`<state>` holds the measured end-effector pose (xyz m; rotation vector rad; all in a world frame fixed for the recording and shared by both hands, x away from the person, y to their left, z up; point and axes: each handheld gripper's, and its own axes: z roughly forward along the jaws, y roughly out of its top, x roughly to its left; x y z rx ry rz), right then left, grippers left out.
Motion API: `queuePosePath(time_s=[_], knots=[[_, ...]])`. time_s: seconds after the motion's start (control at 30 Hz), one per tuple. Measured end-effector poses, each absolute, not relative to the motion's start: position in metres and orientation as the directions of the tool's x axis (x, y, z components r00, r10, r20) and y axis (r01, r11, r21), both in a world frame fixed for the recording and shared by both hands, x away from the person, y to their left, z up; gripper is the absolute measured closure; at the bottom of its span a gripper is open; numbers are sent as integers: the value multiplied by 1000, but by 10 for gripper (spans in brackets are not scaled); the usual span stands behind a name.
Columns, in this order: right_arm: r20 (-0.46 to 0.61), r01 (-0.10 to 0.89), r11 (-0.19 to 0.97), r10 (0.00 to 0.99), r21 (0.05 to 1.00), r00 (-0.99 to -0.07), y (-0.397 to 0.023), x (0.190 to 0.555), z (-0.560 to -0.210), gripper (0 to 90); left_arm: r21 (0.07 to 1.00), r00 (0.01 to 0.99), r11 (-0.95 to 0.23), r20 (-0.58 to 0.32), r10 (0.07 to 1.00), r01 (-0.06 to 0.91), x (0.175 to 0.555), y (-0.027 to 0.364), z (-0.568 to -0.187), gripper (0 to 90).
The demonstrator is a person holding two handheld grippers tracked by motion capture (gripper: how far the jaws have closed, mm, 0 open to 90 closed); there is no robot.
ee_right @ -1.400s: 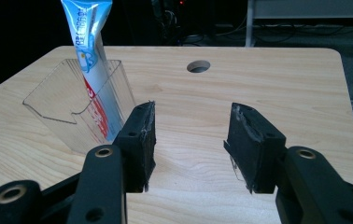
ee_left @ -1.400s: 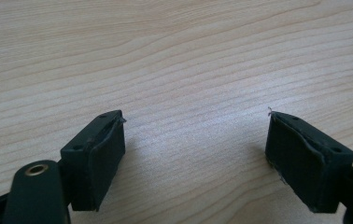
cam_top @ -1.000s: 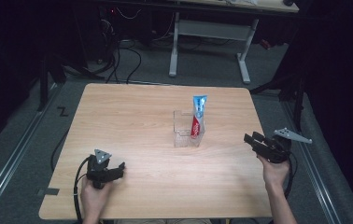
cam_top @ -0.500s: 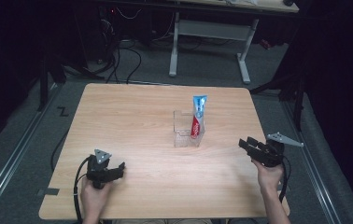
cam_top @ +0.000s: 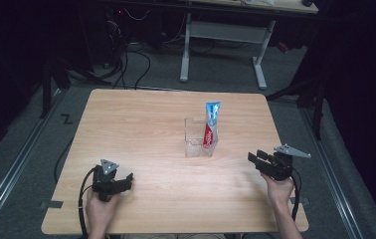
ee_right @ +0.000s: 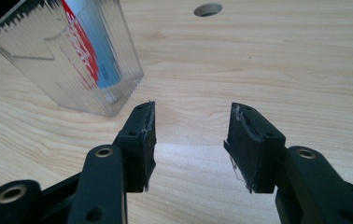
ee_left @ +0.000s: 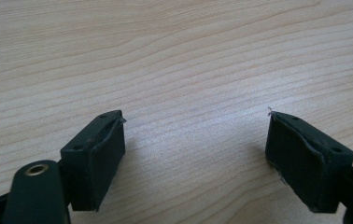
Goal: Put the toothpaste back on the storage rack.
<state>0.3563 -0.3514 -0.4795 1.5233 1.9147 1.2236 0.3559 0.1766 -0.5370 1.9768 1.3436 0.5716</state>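
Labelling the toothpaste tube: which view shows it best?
High view: the toothpaste tube stands whole and upright in the clear holder, top sticking out. Right gripper view catches only its lower part, blurred through the ribbed wall. Left gripper view looks at the table.

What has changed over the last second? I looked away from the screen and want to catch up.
The right gripper has come down and inward from beyond the table's right edge to a spot low over the table, right of the clear container. Its jaws are open, with nothing between them. The left gripper stayed near the front left, open and empty. The toothpaste tube stands in the container as before.
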Motion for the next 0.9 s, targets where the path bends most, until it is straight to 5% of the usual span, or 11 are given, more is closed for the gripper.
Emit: queuePosePath(time_s=[0.9], knots=[[121,617,129,930,776,-347,-325,365,-508,519,734,374,-245,-14,927,633,356,177,-537,201]])
